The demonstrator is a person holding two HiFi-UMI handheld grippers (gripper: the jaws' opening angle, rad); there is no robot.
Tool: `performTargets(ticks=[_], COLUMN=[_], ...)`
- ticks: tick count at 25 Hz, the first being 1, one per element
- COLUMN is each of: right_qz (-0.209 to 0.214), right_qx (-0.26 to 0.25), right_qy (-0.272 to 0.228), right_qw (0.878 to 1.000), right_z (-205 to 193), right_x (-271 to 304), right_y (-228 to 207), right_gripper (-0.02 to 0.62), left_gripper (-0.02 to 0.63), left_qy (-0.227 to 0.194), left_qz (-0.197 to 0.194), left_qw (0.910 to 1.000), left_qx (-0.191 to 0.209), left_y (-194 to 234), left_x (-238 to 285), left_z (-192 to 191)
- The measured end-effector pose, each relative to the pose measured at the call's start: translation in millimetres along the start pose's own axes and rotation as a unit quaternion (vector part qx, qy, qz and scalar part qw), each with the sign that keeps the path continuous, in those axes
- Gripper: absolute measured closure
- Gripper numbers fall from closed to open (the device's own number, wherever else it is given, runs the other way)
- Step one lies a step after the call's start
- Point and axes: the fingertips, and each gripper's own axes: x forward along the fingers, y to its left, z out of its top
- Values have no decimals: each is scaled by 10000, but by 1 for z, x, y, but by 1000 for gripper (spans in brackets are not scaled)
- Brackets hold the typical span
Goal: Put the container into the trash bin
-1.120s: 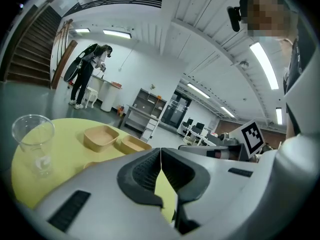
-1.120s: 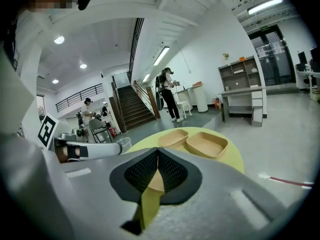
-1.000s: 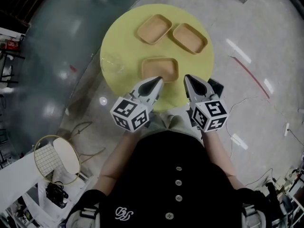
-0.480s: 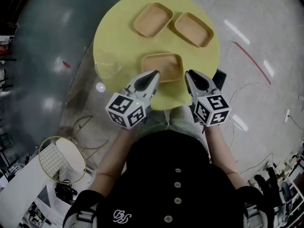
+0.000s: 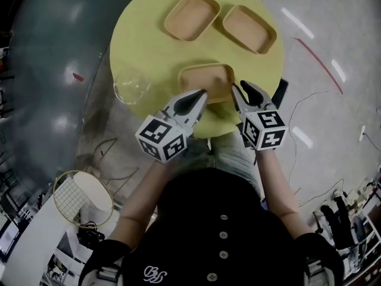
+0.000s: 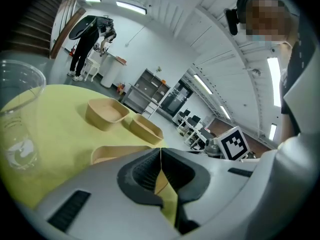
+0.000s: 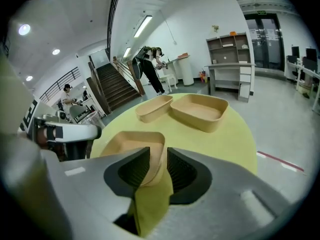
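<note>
Three tan containers lie on a round yellow table (image 5: 149, 46). The nearest container (image 5: 208, 76) (image 6: 117, 151) (image 7: 132, 143) sits by the table's near edge. My left gripper (image 5: 201, 93) (image 6: 160, 150) hangs just short of its near left corner, jaws shut and empty. My right gripper (image 5: 241, 87) (image 7: 158, 154) is at its near right corner, and its jaws are opening. The container's corner wall shows in the gap between them, and the pads do not press on it. The trash bin (image 5: 83, 198), a wire basket with a white liner, stands on the floor at the lower left.
Two more containers (image 5: 191, 15) (image 5: 249, 28) lie at the table's far side. A clear plastic cup (image 5: 131, 85) (image 6: 17, 114) stands at the table's left edge. Cables run across the floor around the table. A person stands far off by a counter.
Both grippers have sunk and moved forward to the near edge of the closest container. The right gripper's jaws have parted.
</note>
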Motion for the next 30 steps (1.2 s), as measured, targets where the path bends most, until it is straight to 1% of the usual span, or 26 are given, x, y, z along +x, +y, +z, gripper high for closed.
performTargets(ticks=[7,10,15,20,30], right_qz=[-64,-99,-147,-304,-489], right_qx=[62,104,170,303,279], right_qy=[254,312,369,258,-19], right_qw=[9996,9994,9991,9987,9984], right_z=[-16,-22,-27,-22,-4], right_x=[12,15,18,15,8], right_y=[-4,-4,2,6,-1], right_gripper=[494,494,540,569,577], left_gripper=[592,592,592,592,592], left_qy=[120,161,172,178,169], left_qz=[-18,-41,-81,-325,-525], left_qw=[9998,9997,9995,9990,9982], left_qx=[-186,-200,-265,-265,-228], left_y=[6,8,10,0,-1], left_x=[9,12,8,2,4], left_z=[-9,-14,-19,-18,-8])
